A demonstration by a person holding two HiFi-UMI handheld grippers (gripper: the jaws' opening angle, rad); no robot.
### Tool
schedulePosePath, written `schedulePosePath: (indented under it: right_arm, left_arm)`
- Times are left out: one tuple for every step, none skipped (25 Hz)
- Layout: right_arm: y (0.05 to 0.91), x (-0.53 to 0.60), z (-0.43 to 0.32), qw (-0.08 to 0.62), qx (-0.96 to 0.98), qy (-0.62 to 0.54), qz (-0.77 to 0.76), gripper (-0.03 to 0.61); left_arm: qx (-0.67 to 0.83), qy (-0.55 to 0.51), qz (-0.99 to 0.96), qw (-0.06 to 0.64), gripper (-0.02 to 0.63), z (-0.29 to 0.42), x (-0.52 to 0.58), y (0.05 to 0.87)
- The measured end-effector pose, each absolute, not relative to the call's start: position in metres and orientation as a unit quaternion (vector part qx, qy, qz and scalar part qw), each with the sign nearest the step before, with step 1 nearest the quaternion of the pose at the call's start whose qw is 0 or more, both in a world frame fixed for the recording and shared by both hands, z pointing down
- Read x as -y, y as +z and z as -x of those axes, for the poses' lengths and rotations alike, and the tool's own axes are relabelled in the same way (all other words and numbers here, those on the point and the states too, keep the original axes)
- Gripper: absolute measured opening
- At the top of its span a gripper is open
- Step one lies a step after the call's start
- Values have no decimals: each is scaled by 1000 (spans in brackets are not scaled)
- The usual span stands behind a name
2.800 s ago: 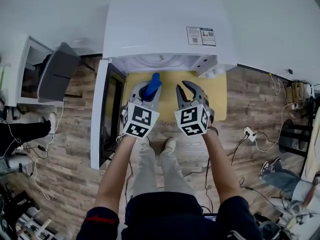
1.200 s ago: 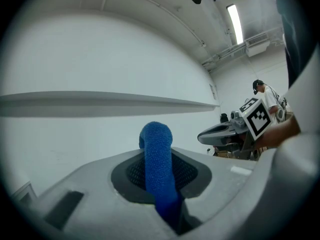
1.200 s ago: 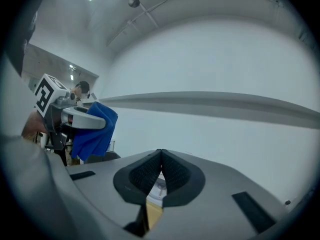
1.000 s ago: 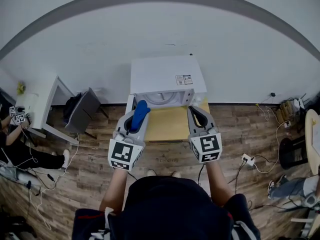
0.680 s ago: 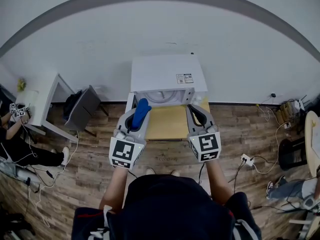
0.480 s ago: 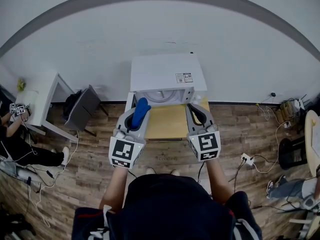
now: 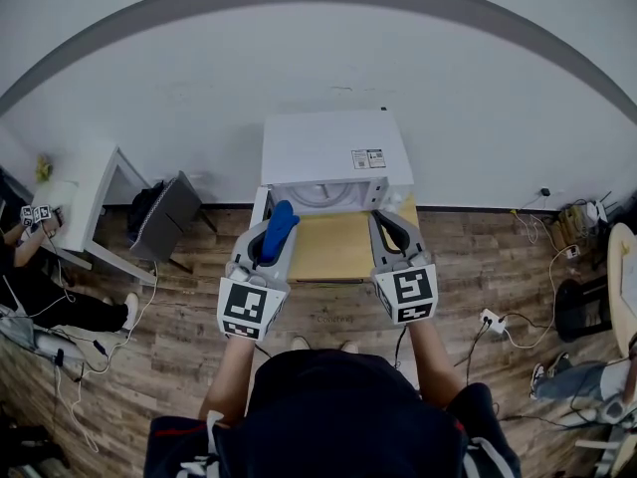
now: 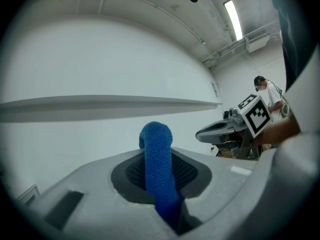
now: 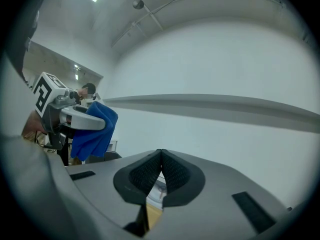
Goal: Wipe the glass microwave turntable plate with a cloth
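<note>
The white microwave (image 7: 333, 152) stands open on a yellow table (image 7: 343, 245). A pale round shape in its cavity (image 7: 320, 196) looks like the glass turntable plate, too small to tell for sure. My left gripper (image 7: 271, 229) is held level in front of the table, shut on a blue cloth (image 7: 281, 222). The cloth (image 8: 159, 166) sticks up from between the pads of the left gripper (image 8: 161, 184). My right gripper (image 7: 386, 223) is beside it, level and shut with nothing in it. In the right gripper view its pads (image 9: 172, 173) touch at the tips.
A white side table (image 7: 90, 202) and a grey chair (image 7: 159, 217) stand to the left of the microwave. Cables and a power strip (image 7: 493, 317) lie on the wooden floor at the right. A seated person (image 7: 30, 277) is at the far left.
Since the oldest frame the head view has pulled back from close over the microwave. Over the last second both grippers stay side by side, the cloth still in the left one.
</note>
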State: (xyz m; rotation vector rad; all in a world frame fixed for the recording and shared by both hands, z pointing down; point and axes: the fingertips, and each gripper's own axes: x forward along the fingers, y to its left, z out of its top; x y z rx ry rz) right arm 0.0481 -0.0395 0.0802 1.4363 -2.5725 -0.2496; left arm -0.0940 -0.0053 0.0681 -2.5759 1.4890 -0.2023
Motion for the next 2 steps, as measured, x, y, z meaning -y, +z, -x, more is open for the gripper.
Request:
schedulePosePath:
  right_arm:
    - [81, 40, -48, 92, 867, -83, -483, 11]
    - [81, 40, -47, 92, 867, -82, -483, 11]
  left_arm:
    - [-498, -67, 861, 79, 63, 94, 5, 68]
    - [-498, -67, 861, 79, 63, 95, 5, 68]
